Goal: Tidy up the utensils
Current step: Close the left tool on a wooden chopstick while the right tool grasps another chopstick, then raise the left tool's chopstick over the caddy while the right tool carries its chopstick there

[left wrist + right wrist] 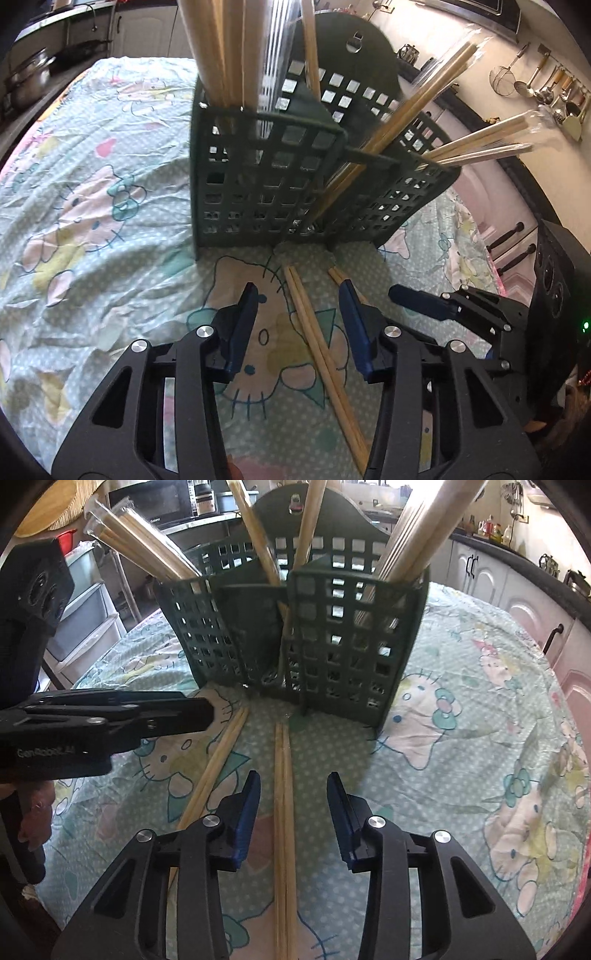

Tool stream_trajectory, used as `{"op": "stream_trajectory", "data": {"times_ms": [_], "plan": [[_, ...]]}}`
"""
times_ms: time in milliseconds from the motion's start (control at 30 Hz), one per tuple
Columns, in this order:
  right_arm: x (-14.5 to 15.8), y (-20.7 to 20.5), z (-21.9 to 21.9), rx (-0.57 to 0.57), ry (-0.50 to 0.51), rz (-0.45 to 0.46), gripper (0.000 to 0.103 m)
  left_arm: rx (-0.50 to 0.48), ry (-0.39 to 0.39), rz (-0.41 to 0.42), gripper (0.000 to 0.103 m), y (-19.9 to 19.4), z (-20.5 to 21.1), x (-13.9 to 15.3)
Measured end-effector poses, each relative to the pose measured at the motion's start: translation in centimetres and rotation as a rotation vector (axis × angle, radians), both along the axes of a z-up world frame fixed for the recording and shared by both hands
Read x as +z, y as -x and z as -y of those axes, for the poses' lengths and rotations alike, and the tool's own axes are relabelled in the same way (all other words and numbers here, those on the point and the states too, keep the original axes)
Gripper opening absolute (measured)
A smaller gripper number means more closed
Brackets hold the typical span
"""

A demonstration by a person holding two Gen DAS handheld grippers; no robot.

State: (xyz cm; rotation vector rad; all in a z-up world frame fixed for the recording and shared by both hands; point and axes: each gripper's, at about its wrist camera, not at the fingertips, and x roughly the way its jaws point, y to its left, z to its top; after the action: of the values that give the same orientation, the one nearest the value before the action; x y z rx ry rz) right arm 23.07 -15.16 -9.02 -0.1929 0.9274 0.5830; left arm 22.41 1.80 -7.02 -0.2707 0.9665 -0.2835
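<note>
On your left, the left gripper (298,295) hangs over the cartoon-cat tablecloth (96,206) with its blue pads (242,328) spread apart. A pair of wooden chopsticks (314,332) lies flat on the cloth in the gap between them, closer to the right pad, and neither pad presses on it. Its far tips point toward the foot of the green lattice utensil holder (266,173), which stands upright just beyond. Bundles of chopsticks (221,55) already stand or lean in the holder's compartments, some wrapped in clear plastic.

Moving right, a second pair of chopsticks (283,812) lies on the cloth just beside the first, also aimed at the holder's base. Your right gripper (293,775) straddles this pair, tongs parted, the sticks running down the middle untouched by either pad (247,816). No chopstick is pinched on either side.
</note>
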Motion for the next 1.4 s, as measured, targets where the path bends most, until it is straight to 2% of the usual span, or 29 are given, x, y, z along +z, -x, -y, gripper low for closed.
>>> {"op": "stream_trajectory", "data": {"times_ms": [167, 333, 433, 667, 867, 1100, 1267, 1400], "plan": [[-0.8, -0.5, 0.2, -0.008, 0.001, -0.034, 0.027, 0.009, 0.019, -0.036, 0.031, -1.2, 0.3, -1.1], [-0.8, -0.8, 0.8, -0.011, -0.008, -0.06, 0.013, 0.035, 0.048, -0.059, 0.029, -2.0, 0.3, -2.1], [-0.6, -1.0, 1.4, -0.017, -0.027, -0.083, 0.008, 0.055, 0.039, -0.067, 0.023, -2.3, 0.2, -2.2], [0.5, -0.2, 2.6, -0.014, -0.058, -0.085, 0.008, 0.061, -0.002, -0.082, 0.015, -2.8, 0.0, -2.5], [2.0, 0.3, 2.9, -0.015, -0.066, -0.056, 0.008, 0.057, 0.0, -0.103, 0.009, -3.0, -0.1, -2.6], [4.4, 1.1, 4.9, -0.038, -0.1, -0.02, 0.008, 0.051, -0.012, -0.13, 0.009, -3.2, 0.2, -2.1], [6.6, 2.2, 6.2, -0.038, -0.133, 0.024, 0.007, 0.045, -0.027, -0.118, 0.008, -3.5, 0.5, -2.3], [8.4, 2.7, 6.0, -0.03, -0.159, 0.066, 0.007, 0.041, 0.014, -0.112, 0.006, -3.4, -0.3, -2.4]]}}
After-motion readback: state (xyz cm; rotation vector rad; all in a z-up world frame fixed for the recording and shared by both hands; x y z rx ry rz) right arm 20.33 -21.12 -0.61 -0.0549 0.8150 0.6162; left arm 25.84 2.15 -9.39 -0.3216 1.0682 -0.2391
